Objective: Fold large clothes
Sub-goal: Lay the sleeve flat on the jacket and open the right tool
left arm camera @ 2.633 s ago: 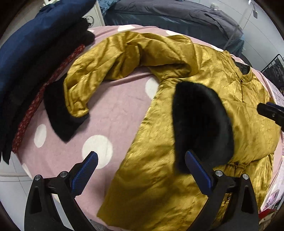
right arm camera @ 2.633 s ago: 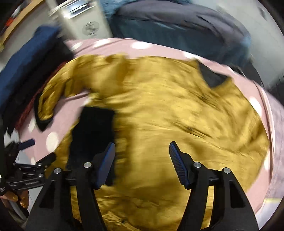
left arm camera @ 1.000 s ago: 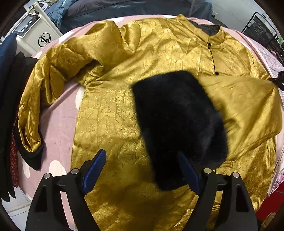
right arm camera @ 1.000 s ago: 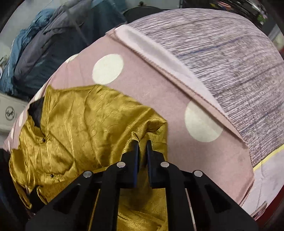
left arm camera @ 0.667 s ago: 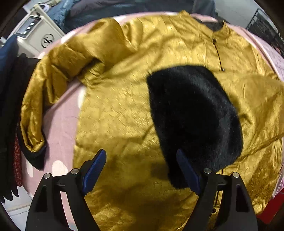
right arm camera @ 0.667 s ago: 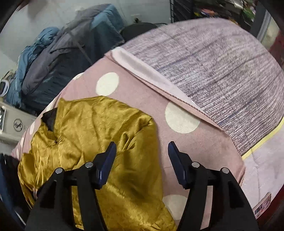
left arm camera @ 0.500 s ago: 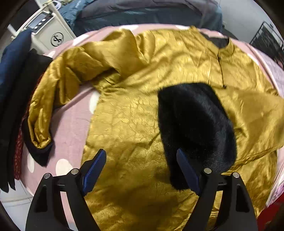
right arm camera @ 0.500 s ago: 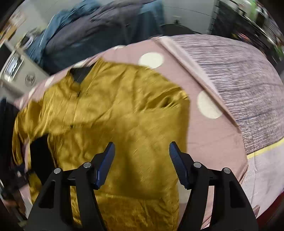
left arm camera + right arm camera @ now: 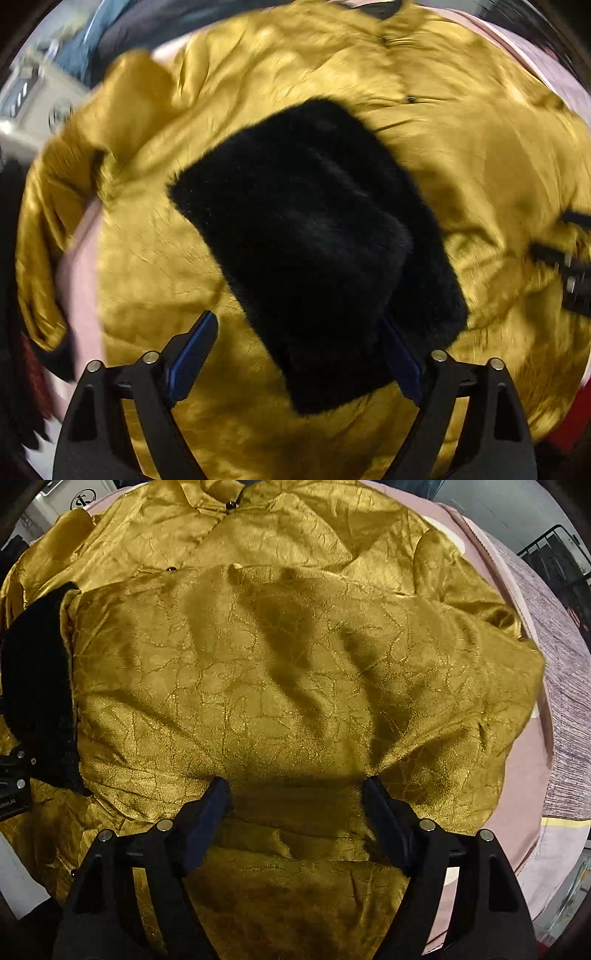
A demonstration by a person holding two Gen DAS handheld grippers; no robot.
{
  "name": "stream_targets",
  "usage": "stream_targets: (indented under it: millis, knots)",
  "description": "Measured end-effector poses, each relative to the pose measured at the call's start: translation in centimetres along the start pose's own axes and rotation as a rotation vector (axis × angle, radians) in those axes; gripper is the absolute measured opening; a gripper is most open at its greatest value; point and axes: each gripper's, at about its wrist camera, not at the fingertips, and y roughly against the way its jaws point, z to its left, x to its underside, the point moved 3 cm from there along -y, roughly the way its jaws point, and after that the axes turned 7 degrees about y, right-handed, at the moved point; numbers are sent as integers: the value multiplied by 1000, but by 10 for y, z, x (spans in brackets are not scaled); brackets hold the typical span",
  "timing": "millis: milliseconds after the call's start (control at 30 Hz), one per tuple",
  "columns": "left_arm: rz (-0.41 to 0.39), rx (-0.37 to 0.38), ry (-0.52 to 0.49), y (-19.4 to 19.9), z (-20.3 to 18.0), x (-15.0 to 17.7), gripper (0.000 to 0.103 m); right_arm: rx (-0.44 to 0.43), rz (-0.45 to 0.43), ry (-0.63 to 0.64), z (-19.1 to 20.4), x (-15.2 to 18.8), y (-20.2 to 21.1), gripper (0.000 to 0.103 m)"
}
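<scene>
Gold jacket lies spread on a pink spotted blanket over the bed, 1 sleeve folded across its chest, black fur cuff on top. Left gripper has just widened, cuff between its jaws, unpressed; right gripper has just opened over the sleeve, gripping nothing. A white appliance at the far-left edge has a round logo, unreadable.

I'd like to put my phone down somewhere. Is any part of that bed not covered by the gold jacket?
Bare pink spotted blanket shows right of the gold jacket, bordered by the grey striped cover. A narrower pink strip lies between the jacket's body and its outstretched sleeve. The middle is crowded: folded sleeve, black fur cuff.
</scene>
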Motion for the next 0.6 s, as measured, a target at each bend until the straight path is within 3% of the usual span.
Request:
stream_targets:
  millis: [133, 300, 600]
  knots:
    - [32, 27, 61, -7, 11, -9, 98, 23, 25, 1, 8, -6, -5, 82]
    - [-36, 32, 56, 14, 19, -5, 97, -1, -21, -58, 8, -6, 14, 82]
    - [-114, 97, 187, 46, 58, 15, 96, -20, -143, -137, -2, 6, 61, 82]
